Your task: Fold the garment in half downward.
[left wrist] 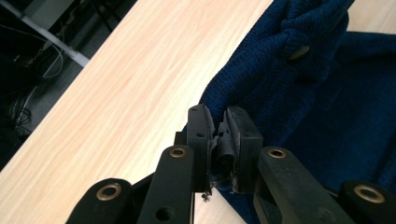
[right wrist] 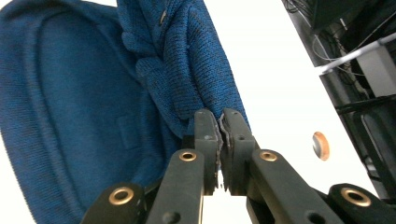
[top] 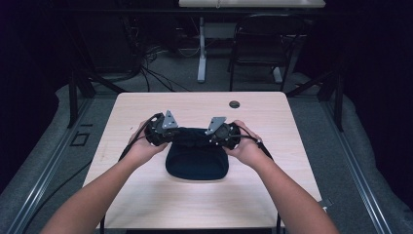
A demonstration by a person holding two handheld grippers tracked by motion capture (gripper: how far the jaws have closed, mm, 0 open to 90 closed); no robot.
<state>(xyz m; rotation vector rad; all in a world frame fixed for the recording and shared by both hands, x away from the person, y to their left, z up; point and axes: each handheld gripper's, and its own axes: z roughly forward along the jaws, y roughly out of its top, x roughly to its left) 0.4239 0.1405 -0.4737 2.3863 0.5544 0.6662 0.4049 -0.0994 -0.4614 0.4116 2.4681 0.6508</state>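
A dark blue knitted garment (top: 197, 160) lies in the middle of the light wooden table (top: 146, 107), its far edge lifted between my two grippers. My left gripper (top: 171, 134) is shut on the garment's left end; in the left gripper view a fold of blue knit (left wrist: 261, 79) is pinched between the two black pads (left wrist: 201, 135). My right gripper (top: 214, 135) is shut on the right end, and the right gripper view has the knit (right wrist: 187, 70) squeezed between its pads (right wrist: 205, 135). A button (left wrist: 299, 52) sits on the raised edge.
A small round grommet (top: 234, 104) is set in the table near its far edge, also seen as a copper disc (right wrist: 321, 145). Beyond the table stand a black chair (top: 265, 44) and a white desk leg (top: 201, 53), with cables on the floor.
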